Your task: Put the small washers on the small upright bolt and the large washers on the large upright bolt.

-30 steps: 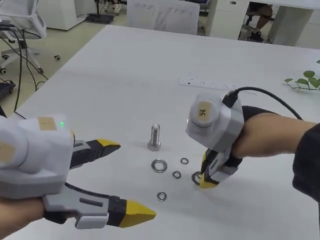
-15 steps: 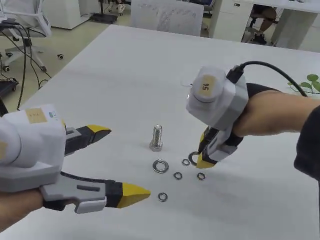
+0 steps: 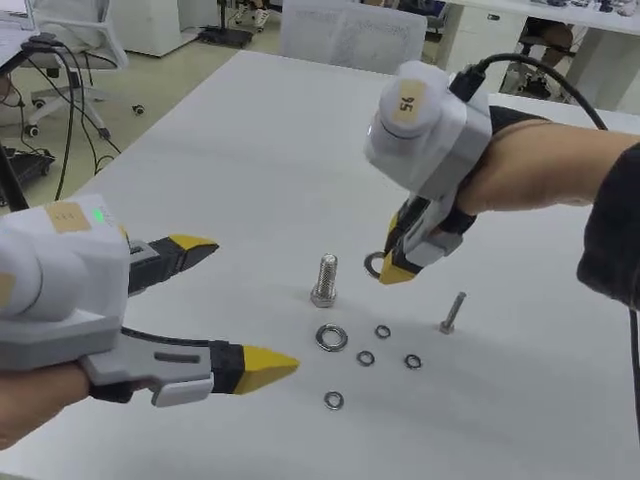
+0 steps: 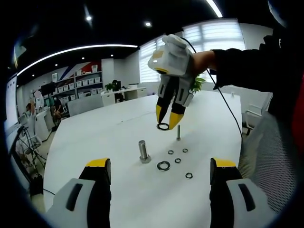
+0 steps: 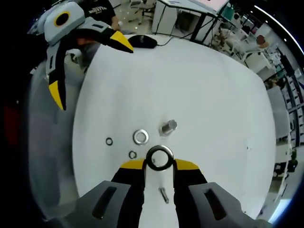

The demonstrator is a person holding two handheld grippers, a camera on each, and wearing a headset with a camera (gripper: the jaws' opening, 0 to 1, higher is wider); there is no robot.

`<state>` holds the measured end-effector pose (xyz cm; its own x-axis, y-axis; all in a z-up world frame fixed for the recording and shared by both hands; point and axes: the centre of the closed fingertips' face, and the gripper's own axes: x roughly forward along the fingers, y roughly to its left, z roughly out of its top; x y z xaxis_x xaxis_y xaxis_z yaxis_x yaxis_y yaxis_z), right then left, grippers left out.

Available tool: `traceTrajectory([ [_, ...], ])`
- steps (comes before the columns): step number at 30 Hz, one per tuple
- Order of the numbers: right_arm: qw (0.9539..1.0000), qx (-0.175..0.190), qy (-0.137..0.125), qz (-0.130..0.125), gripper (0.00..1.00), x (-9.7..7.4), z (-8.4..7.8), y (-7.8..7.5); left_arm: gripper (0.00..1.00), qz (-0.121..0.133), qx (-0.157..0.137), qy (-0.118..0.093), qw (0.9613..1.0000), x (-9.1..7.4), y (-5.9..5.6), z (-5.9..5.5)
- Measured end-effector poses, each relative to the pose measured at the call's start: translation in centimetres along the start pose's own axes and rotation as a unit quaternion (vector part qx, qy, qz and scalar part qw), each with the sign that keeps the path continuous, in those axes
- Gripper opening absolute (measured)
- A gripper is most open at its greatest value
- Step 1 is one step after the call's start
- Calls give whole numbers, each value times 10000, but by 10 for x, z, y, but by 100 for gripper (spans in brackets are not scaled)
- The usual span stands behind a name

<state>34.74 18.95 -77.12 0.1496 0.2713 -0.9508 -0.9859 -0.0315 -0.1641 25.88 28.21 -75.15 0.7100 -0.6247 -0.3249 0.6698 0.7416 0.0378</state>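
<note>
My right gripper (image 3: 392, 270) was clamped on a large washer (image 5: 159, 157), pinching it by the rim at the very tips. It hung in the air just right of the large bolt (image 3: 324, 280), which stood upright on the table (image 3: 250, 150). My left gripper (image 3: 240, 305) was spread wide with nothing in it, at the near left. I judged the thin edge grip the main risk: the washer could twist or slip out on the way over. Let go tilted or off centre, it would likely catch the threads, bounce off and scatter the small washers (image 3: 383, 331) lying close by. The small bolt (image 3: 452, 313) stood to the right, close enough for a careless swing to topple it. A second large washer (image 3: 331, 337) lay flat just on the near side of the large bolt.
</note>
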Motion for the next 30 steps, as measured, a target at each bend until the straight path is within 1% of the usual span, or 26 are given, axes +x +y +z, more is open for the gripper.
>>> traceTrajectory([
  [4,9999,-117,-57,-45,22,-3,14,-8,86,72,-23,-13,10000,-2,6,-1],
  [6,9998,-151,-87,-40,22,-3,19,-11,86,88,-33,-22,10000,-2,7,-1],
  [9,9997,-216,-116,13,22,0,26,-13,86,123,-34,-17,9999,-3,8,-2],
  [11,9996,-264,-90,53,22,5,29,-19,86,134,-37,-11,9999,-3,9,-3],
  [17,9993,-330,-78,177,22,14,38,-27,86,172,-43,-32,9998,-3,14,-2],
  [19,9991,-357,-54,238,22,20,40,-32,86,182,-29,-24,9998,-2,14,-2],
  [21,9989,-381,-19,267,22,24,41,-33,86,172,-46,-24,9998,-2,14,-2],
  [23,9987,-390,14,319,22,30,41,-38,86,187,-48,-19,9998,-2,15,-3],
  [26,9982,-419,46,425,22,36,40,-36,86,199,-67,-13,9998,-1,16,-4],
  [30,9979,-422,83,485,22,43,38,-37,85,192,-73,20,9998,1,16,-4],
])
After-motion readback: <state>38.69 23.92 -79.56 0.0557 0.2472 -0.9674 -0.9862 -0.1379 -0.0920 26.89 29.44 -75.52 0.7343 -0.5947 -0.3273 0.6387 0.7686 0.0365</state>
